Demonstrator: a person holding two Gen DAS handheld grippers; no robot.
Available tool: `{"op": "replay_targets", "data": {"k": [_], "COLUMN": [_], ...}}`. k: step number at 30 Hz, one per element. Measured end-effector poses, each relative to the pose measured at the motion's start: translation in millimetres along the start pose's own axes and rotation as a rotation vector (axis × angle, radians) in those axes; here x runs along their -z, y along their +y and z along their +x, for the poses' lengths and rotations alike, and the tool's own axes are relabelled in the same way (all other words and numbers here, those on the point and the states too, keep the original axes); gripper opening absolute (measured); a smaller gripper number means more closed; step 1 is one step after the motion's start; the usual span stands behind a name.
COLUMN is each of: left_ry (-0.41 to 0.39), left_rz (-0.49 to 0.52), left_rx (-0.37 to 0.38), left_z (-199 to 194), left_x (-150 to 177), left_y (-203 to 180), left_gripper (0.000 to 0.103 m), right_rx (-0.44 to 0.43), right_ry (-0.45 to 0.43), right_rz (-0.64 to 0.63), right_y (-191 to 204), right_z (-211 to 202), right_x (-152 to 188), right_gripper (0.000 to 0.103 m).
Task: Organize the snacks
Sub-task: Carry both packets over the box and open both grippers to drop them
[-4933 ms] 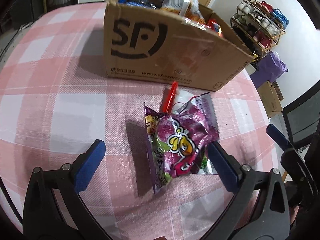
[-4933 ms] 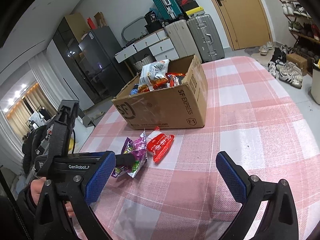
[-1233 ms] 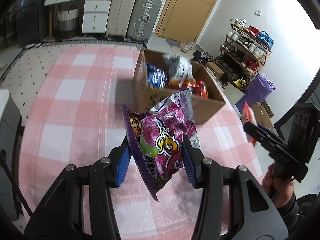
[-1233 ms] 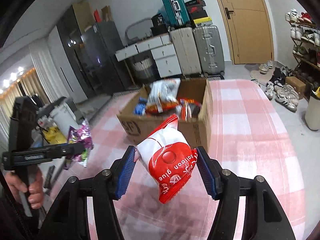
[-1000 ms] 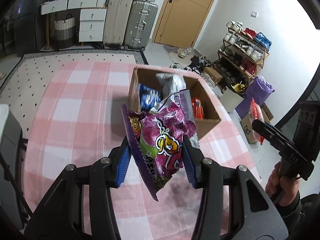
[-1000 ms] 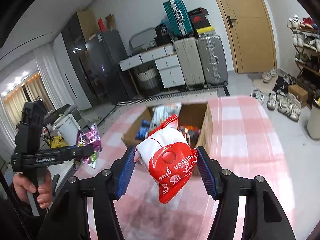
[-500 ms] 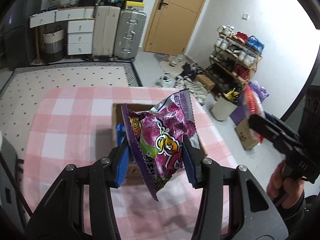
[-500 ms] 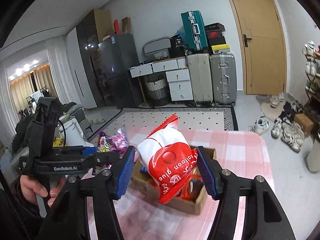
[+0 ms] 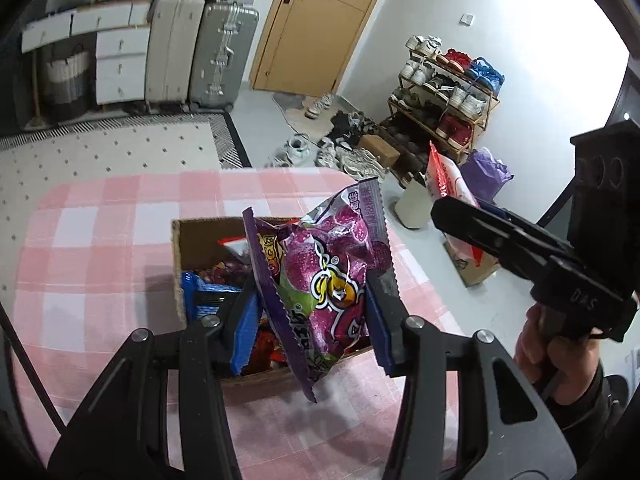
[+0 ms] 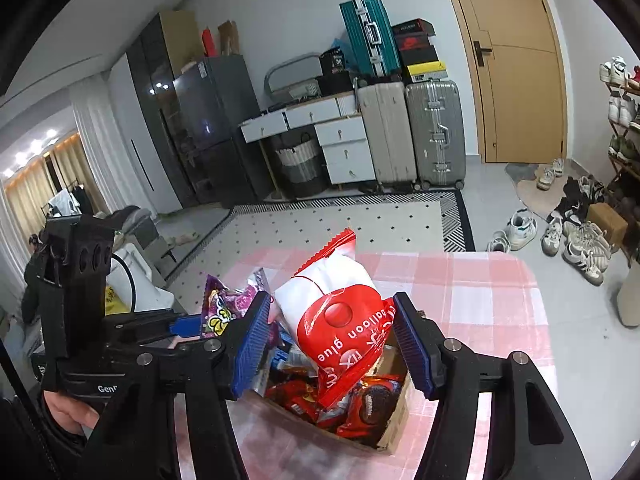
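My left gripper (image 9: 310,320) is shut on a purple candy bag (image 9: 324,280), held in the air over the open cardboard box (image 9: 188,248). The box sits on the pink checked table (image 9: 92,240) and holds several snack packs. My right gripper (image 10: 332,344) is shut on a red and white bag (image 10: 340,316) printed "balloon glue", also above the box (image 10: 394,436). From the right wrist view the left gripper (image 10: 192,326) with the purple bag (image 10: 224,308) shows at the left; the left wrist view has the right gripper (image 9: 452,208) with the red bag (image 9: 444,176) at its right.
Inside the box lie a blue pack (image 9: 208,296) and red cookie packs (image 10: 360,404). Beyond the table are suitcases (image 10: 412,132), a white drawer unit (image 10: 344,148), a shoe rack (image 9: 444,88) and a door (image 10: 516,60). A hand (image 9: 548,352) grips the right tool's handle.
Both grippers have risen and moved forward with their bags, from short of the box to over its open top. The box now sits lower and closer under the fingers.
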State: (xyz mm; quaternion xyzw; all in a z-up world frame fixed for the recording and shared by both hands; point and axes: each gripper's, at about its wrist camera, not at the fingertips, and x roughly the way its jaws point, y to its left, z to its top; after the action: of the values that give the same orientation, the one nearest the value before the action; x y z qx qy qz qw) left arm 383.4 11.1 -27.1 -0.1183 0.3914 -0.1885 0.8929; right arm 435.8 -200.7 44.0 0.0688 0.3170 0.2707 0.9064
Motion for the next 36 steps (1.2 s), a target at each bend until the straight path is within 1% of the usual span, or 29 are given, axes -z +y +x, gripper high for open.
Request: {"op": "replay_targets", "data": {"k": [2,9,13,15,17,19,24,25,26,28,29,31,32,33,36], "left_ry": [0.008,0.029,0.035,0.033,0.026,0.026,0.031,0.037,0.044,0.055,0.052,0.042,0.038,0.029,0.010], "left_rz": [-0.007,-0.014,-0.043,-0.042,-0.029,-0.021,-0.039,-0.057,-0.074,-0.107,-0.116,-0.116,-0.114,-0.111,-0.114], "left_rx": [-0.014,0.003,-0.010,0.001,-0.013,-0.012,0.006,0.012,0.014,0.010,0.003,0.003,-0.011,-0.020,-0.020], "left_z": [9.6,33.3,45.9,48.7,50.3,52.3,55.6,57.5,59.2,62.5,61.3,57.6,55.6,53.2,46.5], "left_x": [1.0,9.6,18.3,21.9,22.9,22.3,20.0,19.7,18.8,17.6,17.4,16.8,16.1,15.1,13.3], "left_y": [5.7,23.5,37.0,38.0,37.9,38.3,42.5,44.9,46.9,52.8,53.8,54.8,54.2,54.1,54.4], "left_gripper": [0.044,0.044,0.044,0.044,0.044,0.044,0.044,0.045,0.047,0.058,0.061,0.069,0.072,0.079,0.079], "right_rx": [0.007,0.021,0.014,-0.004,-0.004,-0.002,0.006,0.007,0.011,0.010,0.011,0.007,-0.001,-0.010,-0.015], "right_ry": [0.003,0.054,0.080,0.093,0.098,0.112,0.114,0.114,0.113,0.120,0.122,0.117,0.112,0.106,0.090], "right_rz": [0.007,0.042,0.062,0.100,0.112,0.111,0.092,0.094,0.102,0.131,0.141,0.160,0.163,0.162,0.153], "right_y": [-5.0,-25.4,-36.0,-43.0,-48.8,-50.8,-50.8,-51.0,-51.6,-54.1,-56.5,-60.3,-61.4,-61.1,-59.4], "right_z": [8.3,45.6,65.2,75.6,84.2,92.7,100.1,101.4,103.1,105.2,107.0,105.9,103.1,100.9,93.5], "right_x": [4.1,22.0,27.8,31.8,34.1,36.7,39.0,39.1,38.8,36.9,34.9,32.8,32.6,32.6,33.3], "right_gripper": [0.062,0.062,0.062,0.062,0.062,0.062,0.063,0.065,0.072,0.085,0.085,0.085,0.086,0.086,0.086]}}
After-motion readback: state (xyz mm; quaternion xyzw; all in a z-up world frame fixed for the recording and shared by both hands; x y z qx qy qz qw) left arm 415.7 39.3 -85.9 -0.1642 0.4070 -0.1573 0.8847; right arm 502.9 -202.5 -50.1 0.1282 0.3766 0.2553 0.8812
